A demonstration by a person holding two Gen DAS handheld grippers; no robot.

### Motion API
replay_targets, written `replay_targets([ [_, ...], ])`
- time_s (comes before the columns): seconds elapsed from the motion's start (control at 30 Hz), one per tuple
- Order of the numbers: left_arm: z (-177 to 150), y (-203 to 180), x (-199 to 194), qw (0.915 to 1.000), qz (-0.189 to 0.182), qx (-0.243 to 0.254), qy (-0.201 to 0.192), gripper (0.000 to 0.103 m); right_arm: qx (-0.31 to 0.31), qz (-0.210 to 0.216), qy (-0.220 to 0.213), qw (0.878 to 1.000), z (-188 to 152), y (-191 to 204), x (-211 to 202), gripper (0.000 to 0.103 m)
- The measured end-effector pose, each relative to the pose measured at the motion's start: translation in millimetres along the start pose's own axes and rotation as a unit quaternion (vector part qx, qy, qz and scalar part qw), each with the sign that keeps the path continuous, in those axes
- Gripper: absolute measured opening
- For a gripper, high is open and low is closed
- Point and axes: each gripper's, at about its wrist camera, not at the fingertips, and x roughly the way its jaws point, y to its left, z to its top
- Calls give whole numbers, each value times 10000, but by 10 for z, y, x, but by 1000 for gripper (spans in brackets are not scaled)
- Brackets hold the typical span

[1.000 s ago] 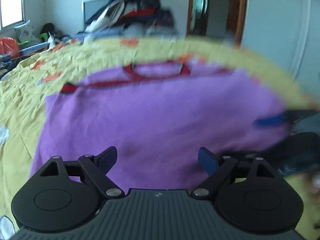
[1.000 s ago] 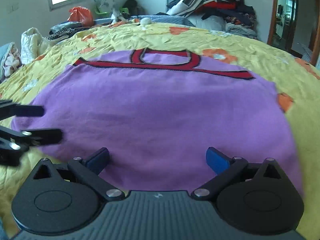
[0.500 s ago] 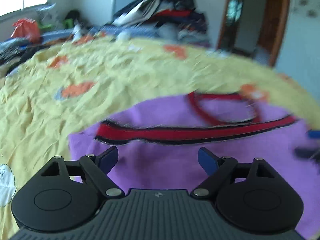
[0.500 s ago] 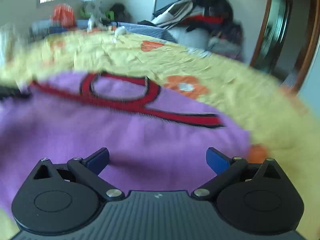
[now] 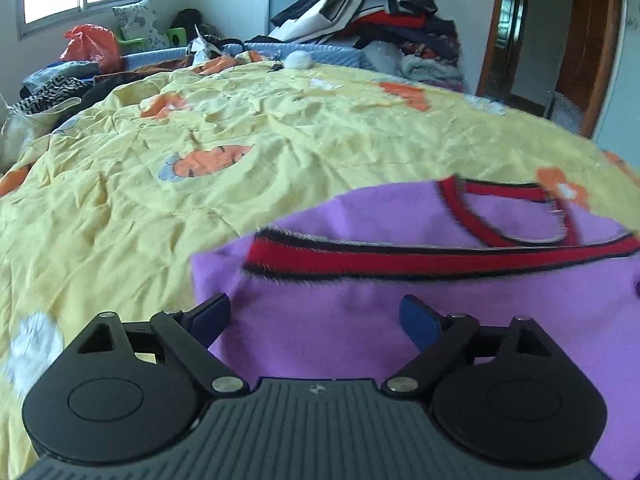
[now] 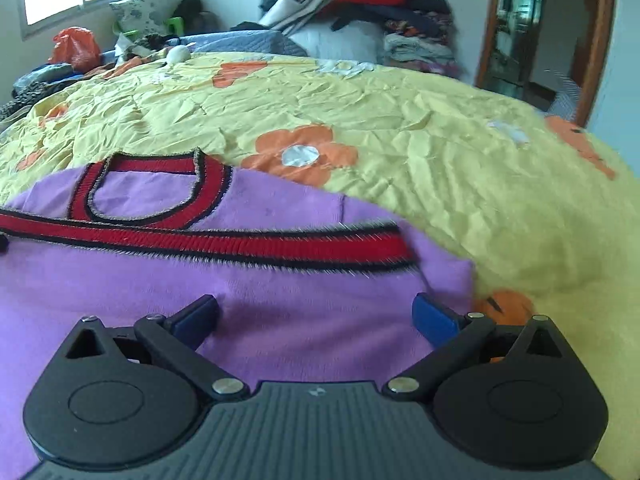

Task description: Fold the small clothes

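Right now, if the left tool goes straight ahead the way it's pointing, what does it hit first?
Most likely the purple top: the open left tool aims at the cloth just below its red band. Depth is unclear, so height above it is uncertain.

No words, numbers or brand names can be read in either view. The only mark is a small pale emblem moulded into the ribbed grey body of each gripper, left [image 5: 316, 389] and right [image 6: 315, 392]; its shape is too small to make out. The sweater [image 6: 280, 304] and bedspread [image 5: 280, 132] carry patterns only.
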Motion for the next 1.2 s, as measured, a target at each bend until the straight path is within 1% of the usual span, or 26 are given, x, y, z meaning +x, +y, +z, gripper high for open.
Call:
replay_targets([
  [0.07, -73, -73, -150, 10000, -65, -32, 17, 91, -57, 163, -121, 9998, -135, 140, -263, 103],
  [0.13, -161, -150, -239, 10000, -68, -12, 53, 93, -109, 304, -161, 9993, -263, 270, -403, 103],
  [0.2, -257, -211, -266, 9999, -30, 7, 142, 93, -116, 322, -146, 9993, -405, 374, -492, 103],
  [0.27, -344, -250, -247, 9998, 53, 66, 204, 94, -167, 278, -92, 9994, -493, 434, -508, 103],
  [0.37, -406, -223, -215, 9998, 126, 4, 169, 99, -80, 318, 73, 9994, -587, 398, -436, 103],
  [0.43, -406, -188, -194, 9997, 106, -88, 188, 101, -247, 81, 35, 9997, -645, 368, -393, 103],
  [0.57, -424, -172, -176, 9998, 131, -73, 141, 103, -195, 78, -60, 9998, -654, 205, -346, 103],
  [0.63, -418, -174, -171, 9998, 132, -82, 158, 103, -176, 58, -40, 9998, -645, 206, -339, 103],
  [0.7, -415, -171, -174, 9997, 131, -100, 181, 103, -128, -69, 38, 9999, -630, 266, -396, 103],
  [0.77, -411, -164, -182, 9997, 119, -114, 195, 103, -76, -15, 22, 10000, -651, 330, -495, 103],
  [0.87, -419, -164, -237, 9996, 125, -134, 196, 103, -58, 235, 40, 9997, -729, 451, -638, 103],
  [1.0, -442, -171, -329, 9996, 99, -151, 193, 101, -204, 310, 77, 9993, -884, 633, -717, 103],
  [1.03, -453, -178, -352, 9997, 100, -120, 198, 101, -306, 265, 65, 9992, -930, 652, -704, 103],
  [1.07, -470, -182, -375, 9997, 103, -80, 205, 101, -385, 182, 44, 9991, -964, 647, -686, 103],
  [1.1, -503, -171, -402, 9997, 119, -45, 212, 101, -354, 221, -39, 9991, -991, 597, -691, 103],
  [1.2, -688, -34, -422, 9991, 202, -77, 374, 103, -178, 202, -45, 9996, -1006, 419, -693, 103],
])
